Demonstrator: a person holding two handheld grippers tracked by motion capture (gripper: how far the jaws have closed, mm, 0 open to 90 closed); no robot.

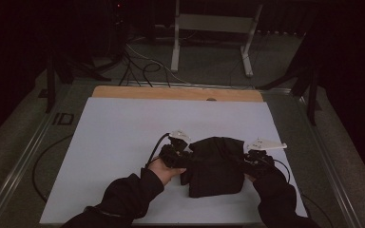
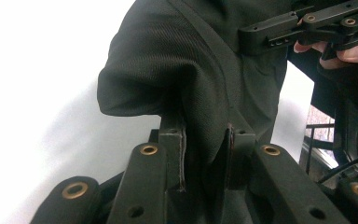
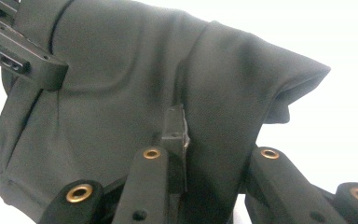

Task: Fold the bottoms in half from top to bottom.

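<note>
A black cloth garment (image 1: 216,166) hangs bunched between my two grippers over the white sheet (image 1: 123,142). My left gripper (image 1: 180,159) is shut on the cloth's left edge; in the left gripper view a fold of the black cloth (image 2: 182,70) is pinched between the two pads, gripper (image 2: 207,154). My right gripper (image 1: 249,161) is shut on the right edge; in the right gripper view the cloth (image 3: 135,84) runs between the jaws, gripper (image 3: 200,140), and hides the right pad. Each gripper view also shows the other gripper's jaw tip gripping the far edge.
The white sheet covers a wooden tabletop (image 1: 176,92). A white metal stand (image 1: 214,33) and loose cables (image 1: 142,66) sit on the dark floor beyond the table. A cable (image 1: 43,161) loops off the table's left side.
</note>
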